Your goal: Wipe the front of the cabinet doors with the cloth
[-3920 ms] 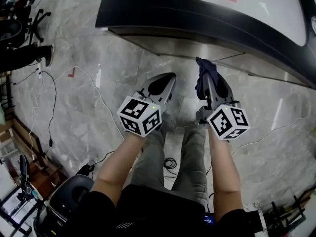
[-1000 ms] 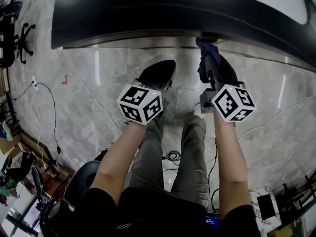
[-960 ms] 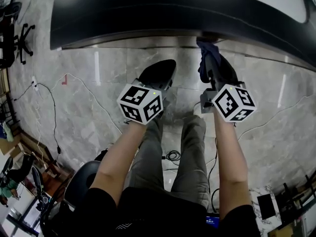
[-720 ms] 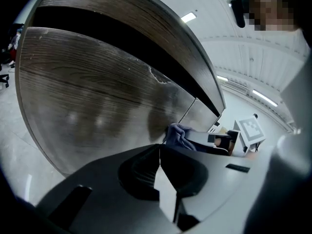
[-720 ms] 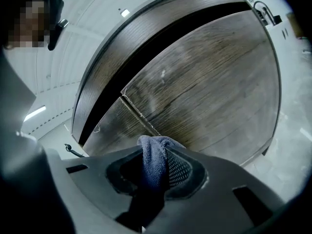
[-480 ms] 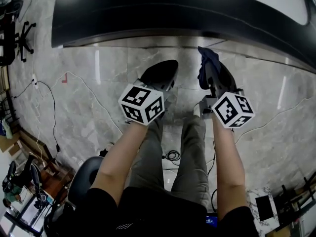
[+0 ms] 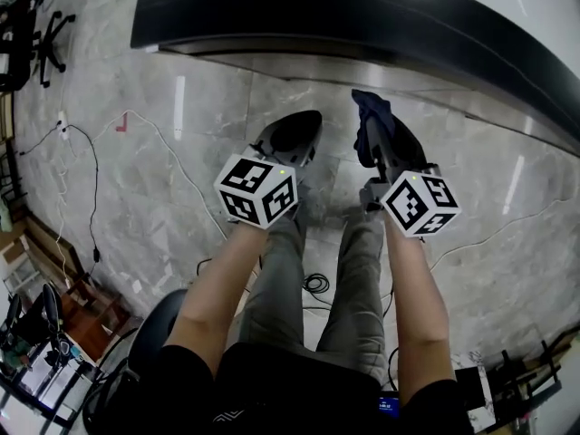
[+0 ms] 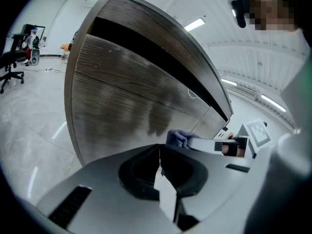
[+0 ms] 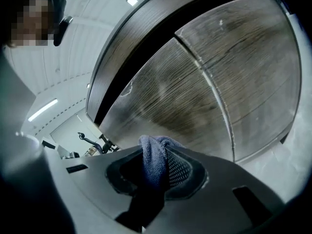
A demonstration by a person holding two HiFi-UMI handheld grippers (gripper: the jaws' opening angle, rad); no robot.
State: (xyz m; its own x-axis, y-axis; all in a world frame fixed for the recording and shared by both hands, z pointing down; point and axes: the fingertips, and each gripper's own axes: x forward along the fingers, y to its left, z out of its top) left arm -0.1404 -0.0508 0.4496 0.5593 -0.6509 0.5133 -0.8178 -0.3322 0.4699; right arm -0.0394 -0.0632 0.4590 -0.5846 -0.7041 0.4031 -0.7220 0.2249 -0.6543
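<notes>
Cabinet (image 7: 344, 21) is curving across the top of the head view, its dark worktop overhanging the wood-grain doors (image 9: 195, 96). The person is standing square to it on a pale stone floor (image 7: 181, 143) with both arms out, so either door is lying within reach. Right tool (image 9: 161, 172) is pointing at the panel left of the vertical seam (image 9: 209, 89). Its jaws are clamped on the blue cloth (image 9: 152, 152), which is bunching past the tips so that fabric, not plastic, would be meeting the wood. Cloth is sitting near the door face but appearing apart from it; contact cannot be confirmed. Left tool (image 8: 159, 162) is idling beside it, jaws together on nothing, likely kept out of the wiping path. Judgement: wipe stroke not yet under way. Open room: broad panels running either side of the cloth, free floor beneath. Edges needing watching: the dark recess (image 9: 141, 52) under the worktop, the seam, the doors' lower edge. Cables (image 7: 91, 170) are trailing well off to the left.
</notes>
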